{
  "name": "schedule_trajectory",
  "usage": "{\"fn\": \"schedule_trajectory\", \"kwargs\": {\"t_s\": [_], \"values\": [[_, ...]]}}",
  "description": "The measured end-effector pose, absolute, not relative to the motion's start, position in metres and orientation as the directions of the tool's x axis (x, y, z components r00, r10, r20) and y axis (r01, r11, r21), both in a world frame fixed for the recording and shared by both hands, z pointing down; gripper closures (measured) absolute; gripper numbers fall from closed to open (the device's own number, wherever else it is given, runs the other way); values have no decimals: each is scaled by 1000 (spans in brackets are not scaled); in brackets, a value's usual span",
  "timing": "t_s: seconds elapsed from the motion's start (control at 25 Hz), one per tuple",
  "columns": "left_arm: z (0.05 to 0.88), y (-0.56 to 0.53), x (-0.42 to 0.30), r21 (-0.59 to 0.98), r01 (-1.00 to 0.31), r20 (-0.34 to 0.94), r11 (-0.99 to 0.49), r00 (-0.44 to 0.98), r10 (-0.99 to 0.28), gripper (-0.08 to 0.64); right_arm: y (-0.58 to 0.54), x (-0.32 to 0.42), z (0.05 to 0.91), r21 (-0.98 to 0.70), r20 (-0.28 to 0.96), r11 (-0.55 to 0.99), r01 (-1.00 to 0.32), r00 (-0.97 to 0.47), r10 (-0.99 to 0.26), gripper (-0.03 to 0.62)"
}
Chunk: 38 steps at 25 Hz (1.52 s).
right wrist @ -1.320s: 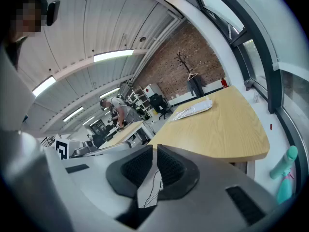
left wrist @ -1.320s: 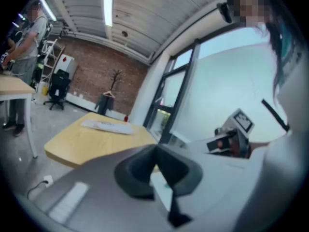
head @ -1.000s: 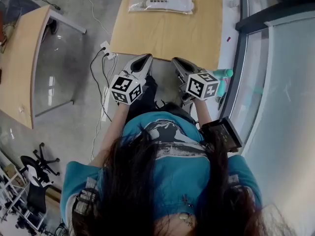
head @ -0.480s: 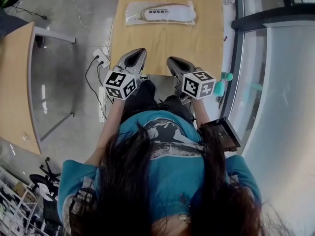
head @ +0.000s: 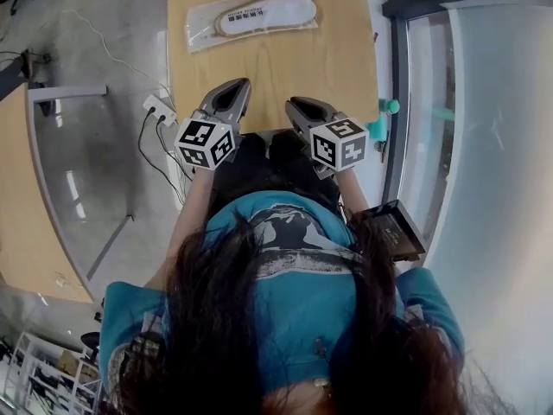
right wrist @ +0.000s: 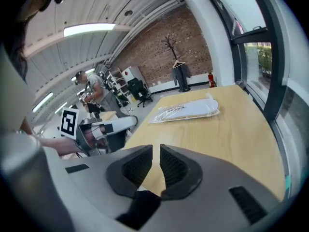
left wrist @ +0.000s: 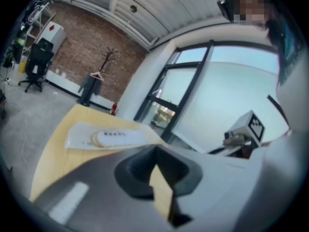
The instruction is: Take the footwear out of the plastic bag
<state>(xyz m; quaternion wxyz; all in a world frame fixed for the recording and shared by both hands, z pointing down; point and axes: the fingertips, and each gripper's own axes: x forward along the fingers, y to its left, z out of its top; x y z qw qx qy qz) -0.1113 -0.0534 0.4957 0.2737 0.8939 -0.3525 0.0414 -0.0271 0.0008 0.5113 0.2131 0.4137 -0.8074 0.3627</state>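
Observation:
A clear plastic bag [head: 251, 17] with a pale slipper inside lies flat at the far end of the wooden table [head: 285, 72]. It also shows in the left gripper view as the bag [left wrist: 104, 137] and in the right gripper view as the bag [right wrist: 186, 110]. My left gripper [head: 232, 92] and right gripper [head: 298, 106] hover side by side over the table's near edge, well short of the bag. Both are shut with nothing between the jaws, as the left gripper [left wrist: 155, 150] and right gripper [right wrist: 155, 151] show in their own views.
A second wooden desk [head: 26, 197] stands to the left across a grey floor with a power strip and cables [head: 155, 106]. A glass wall [head: 467, 102] runs along the table's right side, with a teal object [head: 380, 126] by it. A person [right wrist: 89, 88] stands far back.
Both grippers have moved forward and a little down to the table's near edge, staying shut. The head view has swung, so the table and bag now sit further left.

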Motion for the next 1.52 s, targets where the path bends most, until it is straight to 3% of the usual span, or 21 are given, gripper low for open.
{"fn": "schedule_trajectory", "kwargs": {"t_s": [0.24,0.76,1.08,1.12,1.2,1.24,1.4,1.52], "values": [[490,-69,-103,446,-669,263,-594,733,-627,557,-28,-1,513,-421,637,374,-826,-563,-526,560],[482,-85,-131,424,-813,313,-400,546,-777,557,-184,87,563,-319,695,347,-882,-467,-547,558],[481,-88,-129,407,-859,355,-311,462,-812,557,-240,91,597,-211,753,435,-875,-429,-498,555],[482,-88,-128,405,-862,361,-306,458,-812,557,-243,90,602,-207,761,444,-872,-429,-486,546],[484,-87,-125,402,-864,372,-302,455,-809,557,-244,86,611,-219,778,458,-862,-437,-452,448],[485,-87,-124,401,-865,376,-302,456,-807,557,-244,85,615,-227,784,462,-857,-442,-436,437],[487,-85,-118,395,-866,386,-305,458,-801,557,-246,87,621,-191,797,475,-859,-418,-436,440],[489,-88,-112,398,-861,393,-316,472,-789,557,-244,87,623,-158,813,511,-845,-405,-418,516]]}}
